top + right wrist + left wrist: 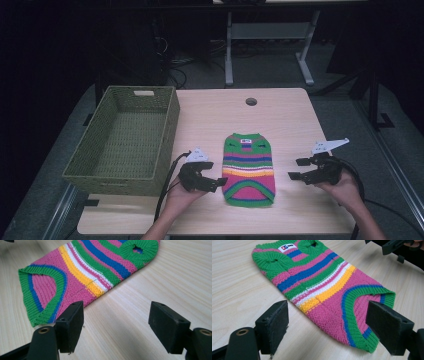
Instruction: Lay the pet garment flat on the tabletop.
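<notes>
High view first: I see the striped knit sweater (248, 169) lying flat on the wooden table (280, 115), its collar end pointing away from me. My left gripper (214, 182) sits just beside the sweater's left hem corner, jaws spread wide — not touching the knit. My right gripper (296, 169) hovers near the sweater's right edge, jaws also apart and holding nothing. Well to the left of the sweater stands a green woven basket (165, 130) — touching neither gripper.
</notes>
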Demonstrator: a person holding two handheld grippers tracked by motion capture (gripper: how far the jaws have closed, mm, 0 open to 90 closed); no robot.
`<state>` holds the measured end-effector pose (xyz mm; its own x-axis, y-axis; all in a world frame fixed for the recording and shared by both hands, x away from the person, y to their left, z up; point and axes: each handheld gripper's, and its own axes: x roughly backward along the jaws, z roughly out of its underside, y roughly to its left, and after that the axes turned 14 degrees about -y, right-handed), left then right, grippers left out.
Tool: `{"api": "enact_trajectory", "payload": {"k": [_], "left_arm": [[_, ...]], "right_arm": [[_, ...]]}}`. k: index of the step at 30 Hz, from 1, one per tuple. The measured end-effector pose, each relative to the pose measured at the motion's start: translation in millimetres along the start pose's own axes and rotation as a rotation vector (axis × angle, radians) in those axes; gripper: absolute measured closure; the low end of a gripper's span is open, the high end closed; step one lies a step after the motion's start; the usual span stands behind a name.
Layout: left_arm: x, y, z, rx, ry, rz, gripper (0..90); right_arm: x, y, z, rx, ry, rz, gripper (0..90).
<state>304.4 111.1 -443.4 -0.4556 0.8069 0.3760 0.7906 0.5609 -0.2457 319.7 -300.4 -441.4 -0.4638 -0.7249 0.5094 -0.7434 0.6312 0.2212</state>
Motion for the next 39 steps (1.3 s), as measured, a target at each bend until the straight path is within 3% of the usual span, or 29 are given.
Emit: {"api": "enact_trajectory", "payload": {"k": [8,16,27,39], "left_arm": [[6.8,-2.7,7.5,-0.004,0.023,-0.008,18.3],[15.7,-7.0,15.7,-0.010,0.000,-0.015,18.5],[22.2,-17.1,18.1,-0.026,-0.005,-0.010,18.7],[32.2,-24.1,23.5,-0.027,-0.008,-0.007,18.7]], "right_arm": [[5.9,1.1,11.1,-0.010,-0.002,0.020,27.4],[15.9,7.1,22.9,0.015,-0.023,0.036,27.4],[25.3,10.0,42.2,-0.027,-0.041,0.056,27.4],[34.2,20.1,53.0,-0.029,-0.086,0.080,27.4]]}}
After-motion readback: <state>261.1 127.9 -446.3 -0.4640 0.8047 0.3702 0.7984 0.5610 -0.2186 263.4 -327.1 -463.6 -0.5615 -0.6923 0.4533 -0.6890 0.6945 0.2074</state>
